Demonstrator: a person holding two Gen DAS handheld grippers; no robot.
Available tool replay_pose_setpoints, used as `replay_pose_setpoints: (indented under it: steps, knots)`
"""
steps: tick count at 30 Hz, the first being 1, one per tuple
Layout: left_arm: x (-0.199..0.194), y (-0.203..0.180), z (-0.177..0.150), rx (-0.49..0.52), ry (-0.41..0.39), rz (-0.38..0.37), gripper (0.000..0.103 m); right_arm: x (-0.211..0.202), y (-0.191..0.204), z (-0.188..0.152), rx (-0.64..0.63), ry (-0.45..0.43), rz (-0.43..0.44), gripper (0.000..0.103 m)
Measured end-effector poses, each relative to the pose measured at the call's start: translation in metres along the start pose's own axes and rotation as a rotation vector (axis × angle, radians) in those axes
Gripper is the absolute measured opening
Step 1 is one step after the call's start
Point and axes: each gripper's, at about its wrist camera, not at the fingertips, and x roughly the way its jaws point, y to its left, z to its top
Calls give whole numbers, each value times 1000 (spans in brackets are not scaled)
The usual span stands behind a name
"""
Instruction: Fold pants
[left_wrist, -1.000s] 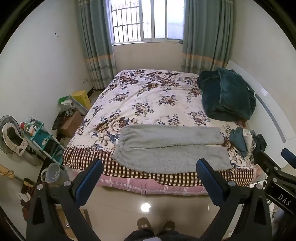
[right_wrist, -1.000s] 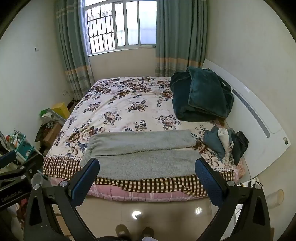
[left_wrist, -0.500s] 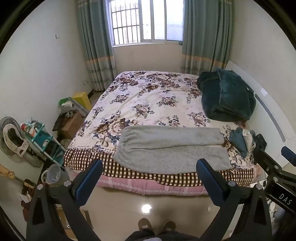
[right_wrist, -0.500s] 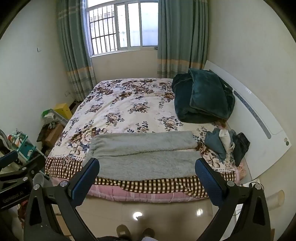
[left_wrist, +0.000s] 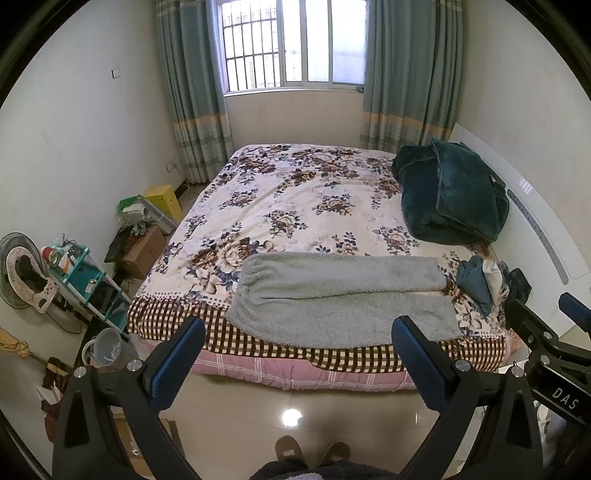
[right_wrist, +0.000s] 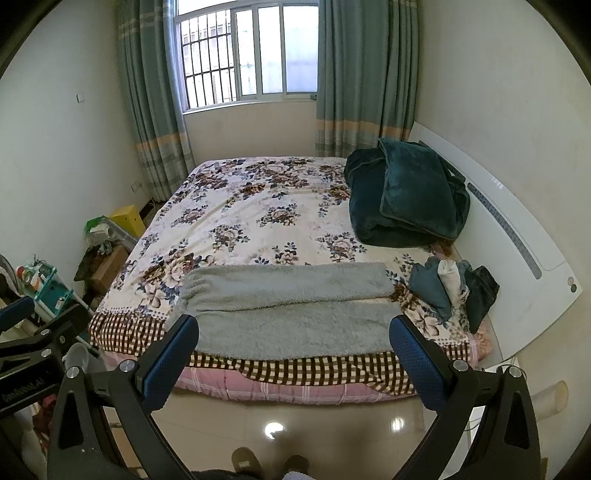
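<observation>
Grey fleece pants (left_wrist: 340, 295) lie flat along the near edge of the bed, both legs side by side and running left to right; they also show in the right wrist view (right_wrist: 288, 306). My left gripper (left_wrist: 299, 343) is open and empty, held back from the bed above the floor. My right gripper (right_wrist: 293, 341) is open and empty, also back from the bed. The right gripper's body shows at the right edge of the left wrist view (left_wrist: 546, 343).
The floral bedspread (left_wrist: 295, 206) covers the bed. A dark green folded blanket (left_wrist: 450, 192) lies at the far right. A small pile of clothes (left_wrist: 487, 280) sits right of the pants. A white headboard (right_wrist: 517, 251) stands right. A teal shelf (left_wrist: 85, 277), boxes and a bin stand left.
Both grippers have tilted slightly, so the bed sits a little lower in each view. The pants have not moved.
</observation>
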Motion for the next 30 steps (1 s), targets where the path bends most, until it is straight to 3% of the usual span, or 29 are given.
replay_pose_setpoints:
  steps: [30]
  knots:
    - [-2,-8,2,15,-11,-11,103,1,1,-5,-10,-1,-2,103]
